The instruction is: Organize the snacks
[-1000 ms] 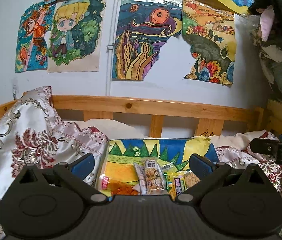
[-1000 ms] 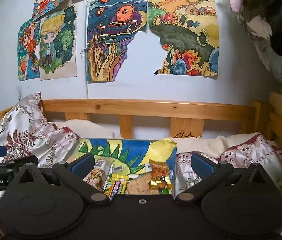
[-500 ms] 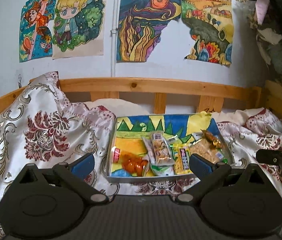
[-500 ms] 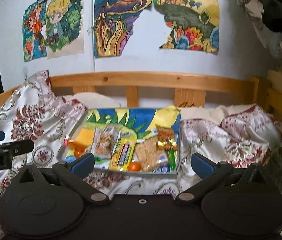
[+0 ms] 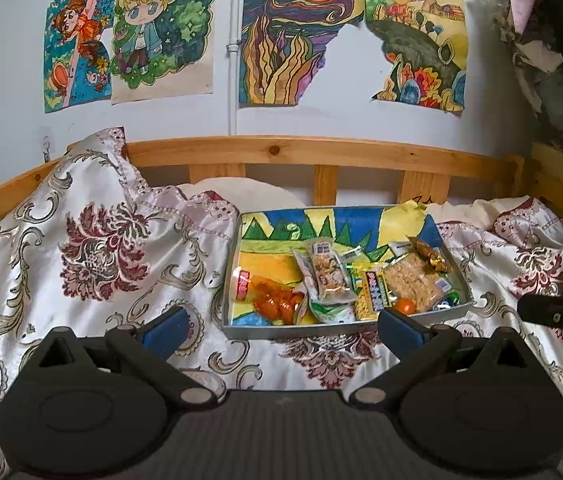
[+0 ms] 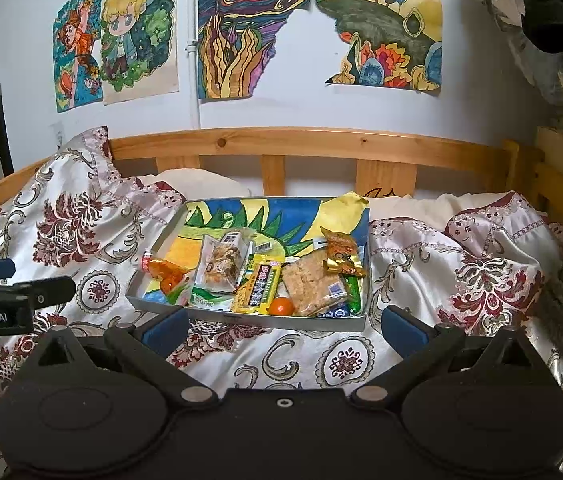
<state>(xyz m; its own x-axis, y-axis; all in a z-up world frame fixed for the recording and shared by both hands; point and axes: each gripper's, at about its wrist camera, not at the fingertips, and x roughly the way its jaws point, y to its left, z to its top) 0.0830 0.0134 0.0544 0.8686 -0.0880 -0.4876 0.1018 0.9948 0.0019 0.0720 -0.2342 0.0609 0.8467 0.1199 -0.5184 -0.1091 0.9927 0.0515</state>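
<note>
Wooden bed frame [image 6: 321, 145] of knotty pine with slatted rail against a white wall hung with bright hand-coloured drawings [image 6: 241, 28]. Satin bedspread [image 6: 61, 224], glossy pale cloth with maroon floral and grey scroll pattern, rumpled in folds on both sides of the tray; plain white pillow [image 6: 197, 178] behind the tray, against the rail. Shallow rectangular tray [image 6: 281, 322] with grey walls, lined with a drawing in blue, yellow and green, resting on the bedspread. Snacks gathered in the near half of the tray: orange crinkly packet [image 6: 167, 274] at its left end, clear packet of mixed brown pieces [image 6: 219, 264] beside it, yellow wrapped bar [image 6: 259, 288] with print too small to read, clear-wrapped rice cracker slab [image 6: 313, 284], gold-and-orange foil packet [image 6: 341, 256] lying on the slab's far right corner, small orange fruit [image 6: 282, 306] at the near wall, green wrapper [image 6: 353, 290] along the right wall. Left gripper [image 5: 279, 326] wide apart, holding nothing, short of the tray's near wall; partial lettering "enRobot.AI" readable on its body in the right wrist view. Right gripper [image 6: 281, 326] likewise wide apart and empty, short of the tray's near wall.
</note>
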